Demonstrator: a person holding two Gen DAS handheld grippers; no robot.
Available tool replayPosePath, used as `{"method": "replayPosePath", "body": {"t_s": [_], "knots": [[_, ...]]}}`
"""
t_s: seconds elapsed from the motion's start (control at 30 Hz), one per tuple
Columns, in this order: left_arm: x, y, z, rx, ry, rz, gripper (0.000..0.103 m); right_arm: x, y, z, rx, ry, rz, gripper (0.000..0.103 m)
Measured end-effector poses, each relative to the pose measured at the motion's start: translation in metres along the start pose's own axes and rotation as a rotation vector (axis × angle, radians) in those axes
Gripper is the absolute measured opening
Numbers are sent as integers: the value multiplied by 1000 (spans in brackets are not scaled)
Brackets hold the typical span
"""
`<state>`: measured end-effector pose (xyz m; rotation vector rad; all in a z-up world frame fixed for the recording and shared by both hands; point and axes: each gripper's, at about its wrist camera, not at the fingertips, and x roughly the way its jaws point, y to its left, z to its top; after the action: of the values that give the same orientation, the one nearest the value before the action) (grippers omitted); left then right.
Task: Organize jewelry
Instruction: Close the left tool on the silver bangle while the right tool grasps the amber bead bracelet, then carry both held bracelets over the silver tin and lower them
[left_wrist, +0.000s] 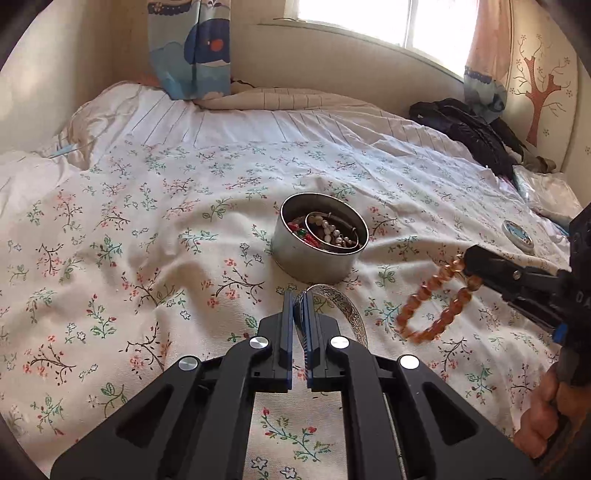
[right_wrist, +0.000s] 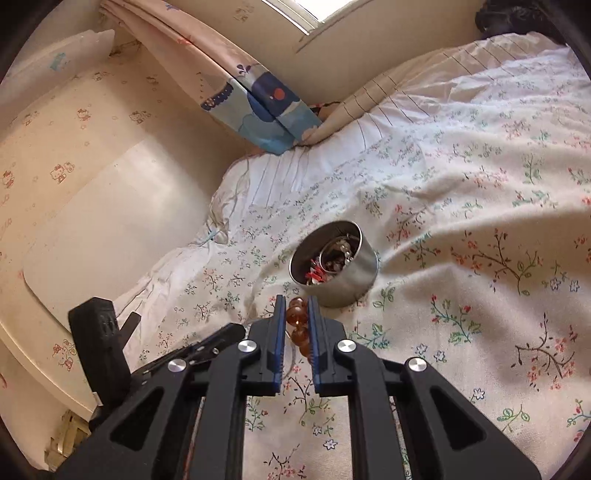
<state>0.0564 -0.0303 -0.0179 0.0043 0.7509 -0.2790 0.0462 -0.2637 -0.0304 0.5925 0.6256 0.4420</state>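
A round metal tin (left_wrist: 317, 258) stands on the floral bedspread (left_wrist: 147, 229) and holds pearls, a bangle and red and green beads; it also shows in the right wrist view (right_wrist: 345, 284). My left gripper (left_wrist: 298, 301) is shut on an engraved silver bangle (left_wrist: 345, 306), just in front of the tin. My right gripper (right_wrist: 296, 302) is shut on an amber bead bracelet (right_wrist: 297, 325), close to the tin's near side. In the left wrist view the right gripper (left_wrist: 466, 263) holds the amber bead bracelet (left_wrist: 436, 302) hanging above the bed, right of the tin.
A small round lid (left_wrist: 518, 232) with a blue picture lies on the bed to the right. Dark clothes (left_wrist: 469, 129) are piled at the far right by the headboard. A blue cartoon curtain (left_wrist: 190, 48) hangs at the back. A wall panel (right_wrist: 110, 206) runs along the bed's left side.
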Motion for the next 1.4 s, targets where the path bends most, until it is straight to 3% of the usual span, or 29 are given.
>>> {"method": "replayPosePath", "body": {"t_s": [0.6, 1.4], "knots": [[-11, -18, 7, 71, -93, 59, 4, 0, -4, 10, 20, -51, 34, 13], [-6, -21, 24, 45, -147, 70, 4, 14, 0, 27, 19, -93, 95, 13]]}}
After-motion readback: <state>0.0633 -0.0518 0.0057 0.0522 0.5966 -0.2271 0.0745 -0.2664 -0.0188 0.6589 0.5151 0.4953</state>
